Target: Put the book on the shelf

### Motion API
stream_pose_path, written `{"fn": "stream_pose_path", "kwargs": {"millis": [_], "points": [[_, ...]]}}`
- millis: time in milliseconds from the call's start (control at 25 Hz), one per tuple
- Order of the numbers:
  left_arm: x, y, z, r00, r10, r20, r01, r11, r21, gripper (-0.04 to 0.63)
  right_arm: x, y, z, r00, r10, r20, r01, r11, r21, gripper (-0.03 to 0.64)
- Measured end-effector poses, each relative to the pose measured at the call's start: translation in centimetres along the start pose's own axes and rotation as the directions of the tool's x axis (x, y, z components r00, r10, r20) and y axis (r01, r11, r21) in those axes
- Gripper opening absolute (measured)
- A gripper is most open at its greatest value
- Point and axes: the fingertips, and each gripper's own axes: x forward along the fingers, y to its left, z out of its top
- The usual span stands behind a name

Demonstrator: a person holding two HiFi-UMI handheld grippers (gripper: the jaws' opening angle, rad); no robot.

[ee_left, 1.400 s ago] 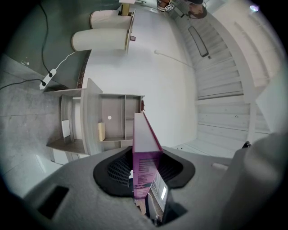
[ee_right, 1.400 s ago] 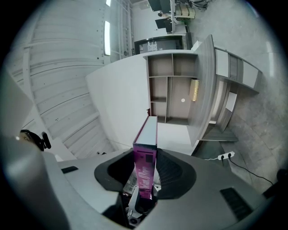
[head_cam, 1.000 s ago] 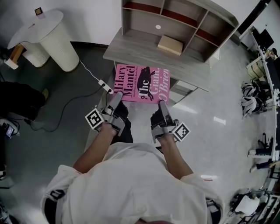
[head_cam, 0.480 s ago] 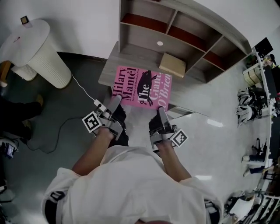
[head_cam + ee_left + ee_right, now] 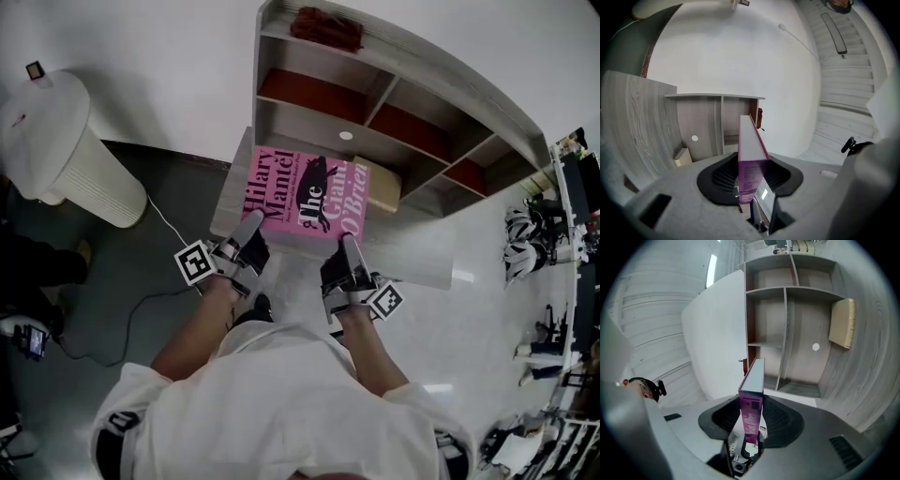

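Book: pink cover [image 5: 305,195] facing up, held level by its near edge, one gripper at each near corner; black animal figure and large lettering showing on the cover
Left gripper: [image 5: 246,230] clamped on the book's near left corner; its own view has the book's [image 5: 751,154] edge running straight out between the jaws, both pressed against it
Right gripper: [image 5: 349,242] gripping the near right corner; its own view shows the pink edge [image 5: 752,399] pinched between the jaws
Shelf: grey wooden unit [image 5: 394,103] with open compartments and red-brown back panels, just beyond the book
Position: from the head view the book covers the unit's lower grey ledge; whether it touches that ledge I cannot tell
Tan box: [image 5: 378,187] on the ledge, right at the book's far right corner
Shelf top: a dark red bundle [image 5: 326,28] sits up there
Left side: white ribbed stand [image 5: 66,159] on the floor, well apart from the book
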Motion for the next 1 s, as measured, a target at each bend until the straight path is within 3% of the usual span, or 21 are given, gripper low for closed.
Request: {"fn": "stream_pose_path", "kwargs": {"millis": [320, 440, 760, 1000], "points": [[0.0, -0.5, -0.7, 0.994, 0.015, -0.113, -0.015, 1.000, -0.004, 0.150, 0.2, 0.9, 0.5, 1.000, 0.001, 0.019, 0.000, 1.000, -0.010, 0.146], [0.2, -0.1, -0.7, 0.993, 0.014, -0.118, -0.014, 1.000, -0.002, 0.150, 0.2, 0.4, 0.5, 1.000, -0.015, 0.021, 0.016, 1.000, -0.011, 0.146], [-0.1, -0.6, -0.1, 1.000, 0.012, 0.013, -0.012, 1.000, 0.016, 0.152, 0.0, 0.6, 0.6, 0.992, -0.063, 0.106, 0.064, 0.998, -0.008, 0.146], [-0.6, -1.1, 0.0, 0.986, 0.019, 0.164, -0.025, 0.999, 0.040, 0.153, -0.1, 0.7, 0.8, 0.987, -0.070, 0.145, 0.070, 0.998, 0.005, 0.146]]}}
